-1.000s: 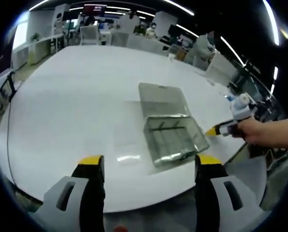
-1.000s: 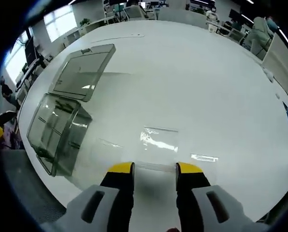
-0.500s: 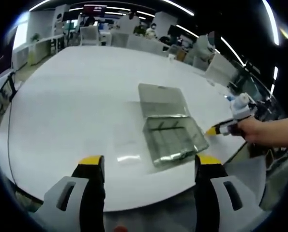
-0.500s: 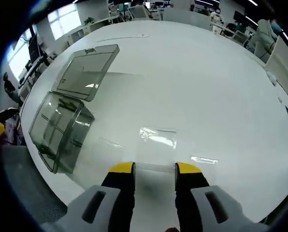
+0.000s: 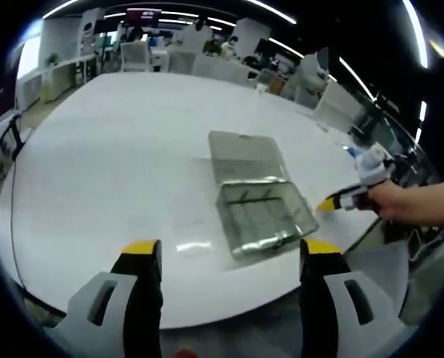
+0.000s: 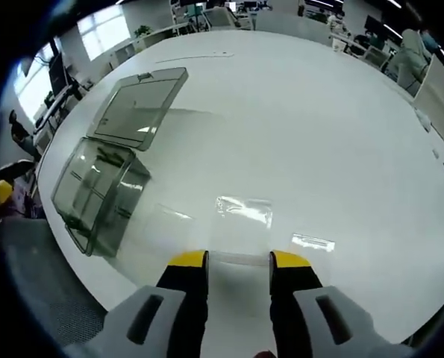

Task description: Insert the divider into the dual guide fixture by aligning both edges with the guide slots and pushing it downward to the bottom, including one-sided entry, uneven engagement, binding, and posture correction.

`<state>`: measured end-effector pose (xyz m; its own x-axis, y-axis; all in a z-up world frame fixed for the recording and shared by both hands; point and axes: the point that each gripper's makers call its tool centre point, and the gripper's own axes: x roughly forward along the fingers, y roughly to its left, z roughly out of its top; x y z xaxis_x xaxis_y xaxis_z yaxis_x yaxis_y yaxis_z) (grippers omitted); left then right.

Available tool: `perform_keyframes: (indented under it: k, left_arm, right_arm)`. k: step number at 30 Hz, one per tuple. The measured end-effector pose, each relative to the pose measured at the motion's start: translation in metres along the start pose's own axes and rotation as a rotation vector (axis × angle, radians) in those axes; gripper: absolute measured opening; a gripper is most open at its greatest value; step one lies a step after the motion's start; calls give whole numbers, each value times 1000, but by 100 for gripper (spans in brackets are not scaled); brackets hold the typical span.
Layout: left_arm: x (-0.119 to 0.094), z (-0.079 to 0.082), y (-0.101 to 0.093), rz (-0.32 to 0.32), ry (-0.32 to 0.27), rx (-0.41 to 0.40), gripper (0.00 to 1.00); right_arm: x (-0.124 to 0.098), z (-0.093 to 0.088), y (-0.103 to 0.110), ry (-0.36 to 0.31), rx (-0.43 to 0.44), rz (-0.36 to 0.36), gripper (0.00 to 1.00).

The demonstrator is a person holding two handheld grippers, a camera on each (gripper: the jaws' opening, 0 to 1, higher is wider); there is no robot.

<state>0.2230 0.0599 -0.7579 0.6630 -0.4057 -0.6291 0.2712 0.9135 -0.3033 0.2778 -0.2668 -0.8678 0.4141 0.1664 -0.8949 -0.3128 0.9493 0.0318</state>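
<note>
R gripper [image 6: 239, 261] nudged fwd over divider [image 6: 240, 224] (jaws apart).

No readable text, label, brand, number or sign in left gripper view or right gripper view. Wall screen [image 5: 145, 13] at 11 o'clock in left gripper view shows red band, lettering too blurred to read. Clear fixture box [image 6: 96, 192] at 9 o'clock in right gripper view bears no legible marking.

Ceiling strip lights [image 5: 371, 78] glaring overhead, white round table [image 6: 319, 127] washing out bright, fisheye edges bending, background blurring past the fingers.
</note>
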Motion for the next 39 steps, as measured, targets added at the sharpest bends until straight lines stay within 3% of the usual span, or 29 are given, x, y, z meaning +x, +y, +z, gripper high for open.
perform_keyframes:
  k: [7, 14, 19, 21, 27, 39]
  left_arm:
    - [3, 3, -4, -12, -5, -2, 72]
    - [10, 5, -17, -51, -8, -17, 71]
    - [20, 10, -36, -111, -14, -21, 69]
    - [24, 9, -49, -174, 2, -40, 66]
    - [35, 15, -69, -235, -6, -30, 63]
    - [56, 31, -114, -394, -37, -84, 54]
  right_arm:
    - [-4, 1, -4, -8, -27, 20, 27]
    - [-23, 4, 7, -31, -69, 35, 27]
    - [-41, 11, 19, -67, -77, 63, 27]
    - [-45, 13, 22, -76, -80, 71, 27]
    - [-63, 25, 41, -119, -96, 108, 27]
    - [-86, 33, 74, -156, -158, 164, 27]
